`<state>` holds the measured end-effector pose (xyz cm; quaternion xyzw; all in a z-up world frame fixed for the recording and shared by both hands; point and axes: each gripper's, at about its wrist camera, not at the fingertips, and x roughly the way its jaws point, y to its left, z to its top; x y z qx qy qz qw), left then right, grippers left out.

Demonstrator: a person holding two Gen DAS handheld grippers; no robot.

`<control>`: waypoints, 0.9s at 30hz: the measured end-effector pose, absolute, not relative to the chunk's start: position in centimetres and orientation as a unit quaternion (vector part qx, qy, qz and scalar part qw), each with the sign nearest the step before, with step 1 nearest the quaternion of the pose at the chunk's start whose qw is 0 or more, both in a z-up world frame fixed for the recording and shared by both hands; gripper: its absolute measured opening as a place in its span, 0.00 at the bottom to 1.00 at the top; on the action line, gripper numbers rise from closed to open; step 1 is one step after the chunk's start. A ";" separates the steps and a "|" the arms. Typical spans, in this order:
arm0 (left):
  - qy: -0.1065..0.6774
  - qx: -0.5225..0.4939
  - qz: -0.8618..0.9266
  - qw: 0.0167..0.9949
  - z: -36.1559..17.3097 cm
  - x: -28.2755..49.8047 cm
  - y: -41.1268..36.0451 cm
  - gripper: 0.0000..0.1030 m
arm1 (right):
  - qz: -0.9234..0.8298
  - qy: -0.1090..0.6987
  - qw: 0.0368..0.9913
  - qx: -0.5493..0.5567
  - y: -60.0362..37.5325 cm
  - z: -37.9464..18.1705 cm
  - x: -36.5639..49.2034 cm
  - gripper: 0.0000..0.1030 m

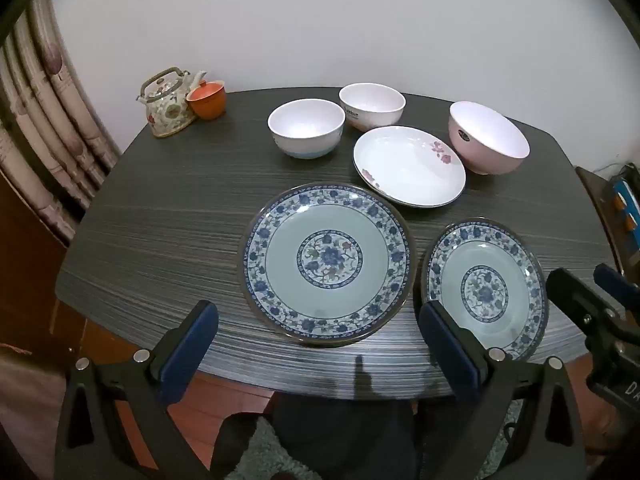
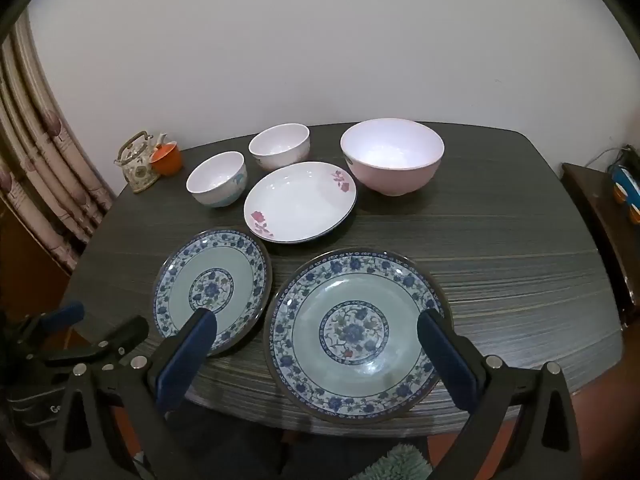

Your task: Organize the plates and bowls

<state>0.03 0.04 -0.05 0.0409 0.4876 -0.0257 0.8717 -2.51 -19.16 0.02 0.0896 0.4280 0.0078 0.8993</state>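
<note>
Three plates and three bowls lie apart on the dark table (image 1: 160, 232), nothing stacked yet. Two blue-patterned plates sit at the near edge: left blue plate (image 1: 325, 262) and right blue plate (image 2: 354, 334), just beside one another. Behind them is the white rose plate (image 2: 300, 200), then the blue-tinted bowl (image 2: 218, 178), the white bowl (image 2: 280, 150) and the larger pink bowl (image 2: 392, 156) in a loose row near the wall.

We judge all six as glazed ware: stiff, slick, chip-prone, moderately heavy. Plates lie flat, so the only purchase is the raised rim; we would pinch across the rim at the near edge and lift with a tilt. Bowls take a pinch over the wall, one finger inside.

Left gripper (image 1: 316, 340): fingers spread fully, holding nothing, above the near table edge before the left blue plate. Right gripper (image 2: 318, 348): likewise fully spread and empty, its fingers framing the right blue plate without visible contact.
</note>
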 end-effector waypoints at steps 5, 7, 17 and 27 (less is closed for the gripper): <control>0.496 0.014 -0.027 0.868 -0.7 0.1 1.0 0.97 | 0.009 0.429 0.900 0.079 -19.1 0.1 -2.0 1.00; 0.497 0.017 -0.018 0.867 -0.8 0.0 1.2 0.97 | 0.011 0.431 0.899 0.077 -19.1 0.0 -1.6 1.00; 0.505 0.024 -0.005 0.863 -1.4 0.2 1.8 0.97 | 0.017 0.421 0.904 0.071 -17.7 0.2 -2.3 1.00; 0.494 0.034 -0.003 0.869 -0.9 -0.9 1.6 0.97 | 0.020 0.421 0.904 0.077 -17.9 0.4 -2.9 1.00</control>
